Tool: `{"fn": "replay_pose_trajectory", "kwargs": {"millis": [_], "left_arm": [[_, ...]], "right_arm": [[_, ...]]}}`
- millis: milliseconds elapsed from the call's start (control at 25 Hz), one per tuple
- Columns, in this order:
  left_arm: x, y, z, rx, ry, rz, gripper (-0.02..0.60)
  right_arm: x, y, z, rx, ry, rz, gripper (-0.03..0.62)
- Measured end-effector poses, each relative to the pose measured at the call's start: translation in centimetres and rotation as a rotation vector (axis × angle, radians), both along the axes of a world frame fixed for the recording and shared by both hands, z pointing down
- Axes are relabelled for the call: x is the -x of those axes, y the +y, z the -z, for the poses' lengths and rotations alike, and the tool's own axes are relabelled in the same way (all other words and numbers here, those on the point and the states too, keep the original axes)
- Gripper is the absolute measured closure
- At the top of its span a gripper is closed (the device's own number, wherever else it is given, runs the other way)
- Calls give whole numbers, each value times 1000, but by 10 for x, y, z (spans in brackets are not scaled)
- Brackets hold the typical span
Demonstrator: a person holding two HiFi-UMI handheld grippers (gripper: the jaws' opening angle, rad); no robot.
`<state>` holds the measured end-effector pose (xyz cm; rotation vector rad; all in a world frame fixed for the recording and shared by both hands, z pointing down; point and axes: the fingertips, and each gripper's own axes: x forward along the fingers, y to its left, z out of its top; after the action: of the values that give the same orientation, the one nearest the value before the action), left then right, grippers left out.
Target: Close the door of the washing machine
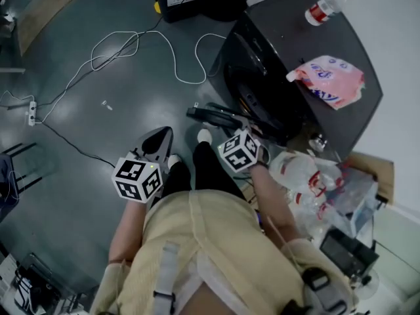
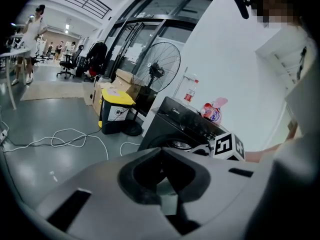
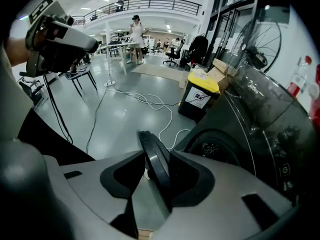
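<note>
Grey workshop floor runs under a loose white cable, with a yellow-lidded bin standing beside the dark washing machine. On the machine's top, a pink pouch lies near the front edge and a red-capped bottle lies toward the back.

The washing machine's door stands swung out from the drum opening, edge-on to the right gripper. That gripper's jaws are spread with the door's rim between them. The rim lies close against the jaw nearer the machine, and a gap shows on the other side.

Just beside it, away from the machine, the left gripper hangs over bare floor with its jaws pressed together on nothing.
</note>
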<state>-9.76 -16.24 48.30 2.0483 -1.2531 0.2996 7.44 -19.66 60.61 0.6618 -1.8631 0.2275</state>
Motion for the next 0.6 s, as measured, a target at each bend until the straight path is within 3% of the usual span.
{"fn": "replay_pose_trajectory", "kwargs": {"millis": [600], "left_arm": [[-22,-53,-6,11,-28,-12,577]], "right_arm": [[-15,-61,2,-69,25,-148,447]]}}
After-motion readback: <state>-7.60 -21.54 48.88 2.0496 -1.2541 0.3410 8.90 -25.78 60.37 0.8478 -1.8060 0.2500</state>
